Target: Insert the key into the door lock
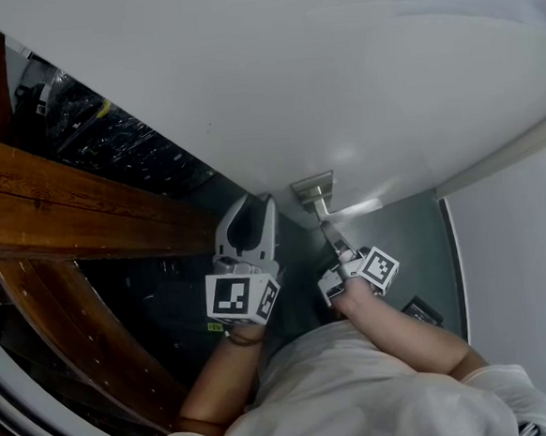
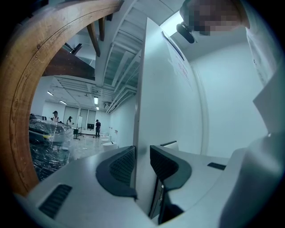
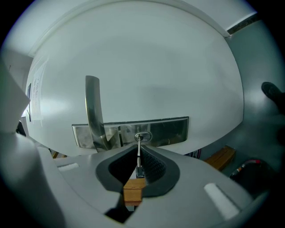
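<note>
A white door [image 1: 272, 81] carries a steel lock plate [image 3: 167, 130] with a round keyhole [image 3: 142, 136] and a lever handle [image 3: 92, 109]. My right gripper [image 3: 139, 156] is shut on a thin metal key [image 3: 139, 144], whose tip sits at or in the keyhole. A wooden tag [image 3: 133, 190] hangs below the key. In the head view, the right gripper [image 1: 335, 240] reaches up to the lock plate [image 1: 312, 187] under the handle [image 1: 355, 207]. My left gripper [image 1: 251, 207] is shut on the door's edge [image 2: 141, 133], one pad on each face.
A curved wooden beam [image 1: 56, 206] runs at the left, with plastic-wrapped goods [image 1: 116, 140] beyond it. The grey floor [image 1: 396, 231] and a white wall [image 1: 522, 268] lie to the right. The left gripper view shows a long hall with distant people [image 2: 97, 128].
</note>
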Available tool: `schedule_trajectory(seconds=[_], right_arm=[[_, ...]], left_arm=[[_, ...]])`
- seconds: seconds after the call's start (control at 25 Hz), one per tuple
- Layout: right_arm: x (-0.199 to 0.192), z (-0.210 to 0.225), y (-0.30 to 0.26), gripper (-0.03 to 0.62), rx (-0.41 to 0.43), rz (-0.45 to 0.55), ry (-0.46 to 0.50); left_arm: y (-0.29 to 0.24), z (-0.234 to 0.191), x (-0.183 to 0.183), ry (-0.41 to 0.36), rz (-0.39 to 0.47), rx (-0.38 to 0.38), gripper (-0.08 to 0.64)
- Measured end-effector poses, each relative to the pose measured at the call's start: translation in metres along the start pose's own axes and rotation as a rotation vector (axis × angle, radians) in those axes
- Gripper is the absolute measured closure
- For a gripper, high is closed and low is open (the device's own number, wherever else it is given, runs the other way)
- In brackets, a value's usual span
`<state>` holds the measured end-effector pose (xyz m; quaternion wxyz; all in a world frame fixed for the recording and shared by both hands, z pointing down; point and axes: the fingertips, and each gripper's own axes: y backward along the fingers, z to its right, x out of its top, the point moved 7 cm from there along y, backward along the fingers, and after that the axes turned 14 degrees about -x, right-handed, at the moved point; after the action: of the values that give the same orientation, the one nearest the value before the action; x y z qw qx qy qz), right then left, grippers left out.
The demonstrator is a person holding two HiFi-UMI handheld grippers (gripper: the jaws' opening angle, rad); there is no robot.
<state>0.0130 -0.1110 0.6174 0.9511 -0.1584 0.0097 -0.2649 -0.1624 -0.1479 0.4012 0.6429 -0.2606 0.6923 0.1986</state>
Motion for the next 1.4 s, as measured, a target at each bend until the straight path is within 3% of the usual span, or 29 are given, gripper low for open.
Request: schedule_trajectory(seconds=[0.44,0.68,1.12,1.4], right_arm=[[-0.003,0.004,-0.003,0.571,0.051,0.021,-0.08],[0.007,-0.001,-0.011,0.572,0.019,0.029,0.05],[0.009,-0.005,-0.022,0.571,0.034,0.035,0.043],[-0.005,-0.008,-0.005,0.555,0.003,-0.042,0.089]], left_arm=[[-0.002,0.0,0.002,-0.002,0.011,-0.003,0.46],[-0.002,0.001,0.002,-0.002,0.013,0.007,0.46],[-0.003,-0.001,-0.001,-0.014,0.009,0.014,0.46],[0.0,-0.002,-0.005,-0.03,0.006,0.019,0.46]])
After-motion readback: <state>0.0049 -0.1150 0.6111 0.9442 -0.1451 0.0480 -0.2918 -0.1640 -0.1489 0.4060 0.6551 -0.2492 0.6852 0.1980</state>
